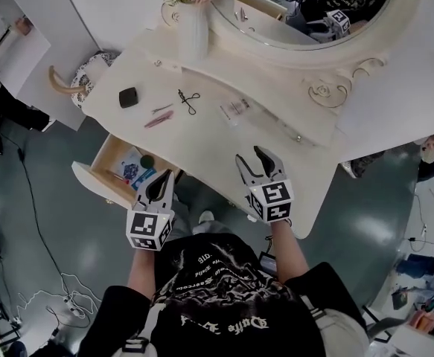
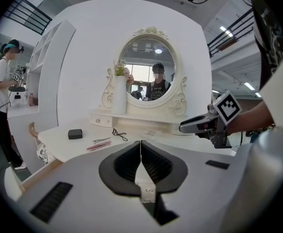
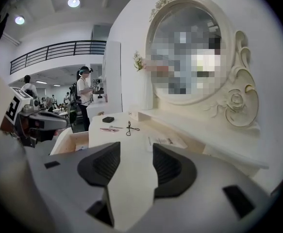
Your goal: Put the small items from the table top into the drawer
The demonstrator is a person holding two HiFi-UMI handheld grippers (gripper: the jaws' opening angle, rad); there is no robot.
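At the far left of the head view a stool (image 1: 90,73) stands by the end of the table (image 1: 202,147). Just below the table's edge the drawer (image 1: 97,184) is pulled open, with a few small things inside, one blue and one dark and round; what they are cannot be told.

On the table top above the drawer lies a black compact (image 1: 128,97). To its right are a thin pin (image 1: 162,108) and a pink tool (image 1: 158,119), close together but apart.

The left gripper (image 1: 166,175) hangs over the drawer's right end, at the table's front edge. Its jaws are pressed together with nothing between them.

Next along the table top comes the curler (image 1: 189,101), lying flat. Behind it a white vase (image 1: 192,28) of flowers stands upright. Further right a clear packet (image 1: 235,110) lies near the back shelf.

The right gripper (image 1: 251,155) is held over the table's front edge, well apart from every item. Its jaws stand apart and hold nothing; bare table shows between them.

A round mirror (image 1: 306,13) rises behind.
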